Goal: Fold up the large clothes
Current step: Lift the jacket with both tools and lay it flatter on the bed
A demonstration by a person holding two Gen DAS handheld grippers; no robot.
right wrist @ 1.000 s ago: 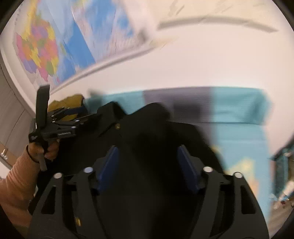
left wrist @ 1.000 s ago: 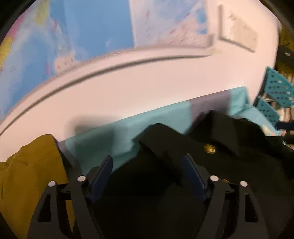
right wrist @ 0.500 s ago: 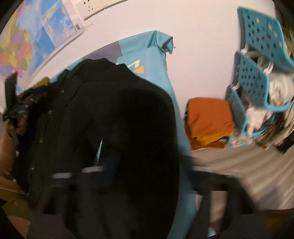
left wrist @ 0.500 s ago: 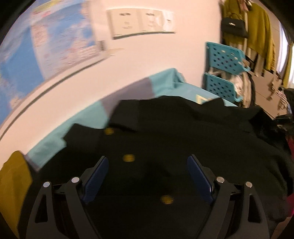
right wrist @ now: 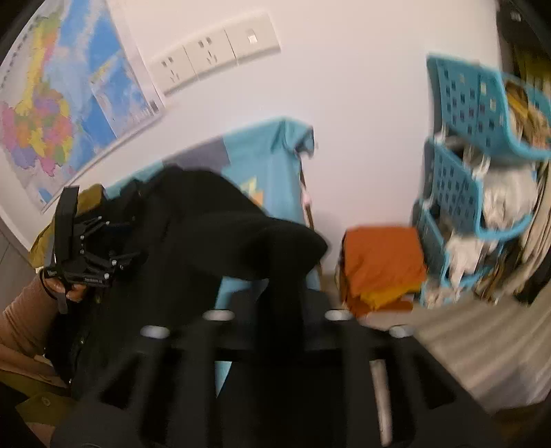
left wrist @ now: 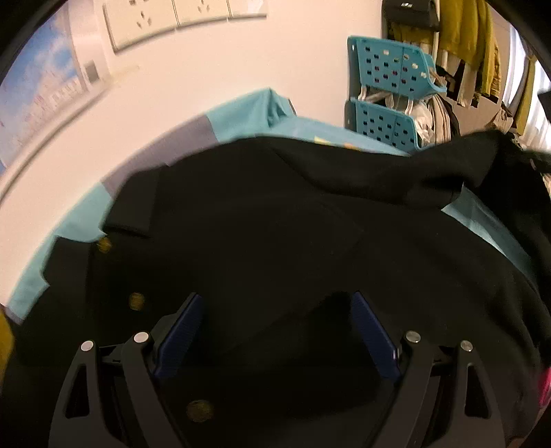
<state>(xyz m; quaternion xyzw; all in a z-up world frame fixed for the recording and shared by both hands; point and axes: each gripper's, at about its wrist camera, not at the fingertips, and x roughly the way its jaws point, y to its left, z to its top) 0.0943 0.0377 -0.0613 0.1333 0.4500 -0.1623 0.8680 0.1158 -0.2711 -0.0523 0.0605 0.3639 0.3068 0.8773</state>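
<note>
One black coat (left wrist: 275, 224) covers most of the teal shirt (left wrist: 241, 110) beneath it. We note the left gripper (left wrist: 275, 331) fingers spread, coat below, ungripped. Right gripper (right wrist: 275, 310) blurred, fingers opening, black cloth between them; grip unclear.

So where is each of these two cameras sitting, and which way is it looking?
Left wrist view: sits on the left tongs, looking along the open blue pads down at the black coat.
Right wrist view: sits on the right tongs, blurred and opening, with coat cloth between them; it shows the person's hand and sleeve.
Both share the coat, teal cloth, blue baskets and wall sockets.
</note>
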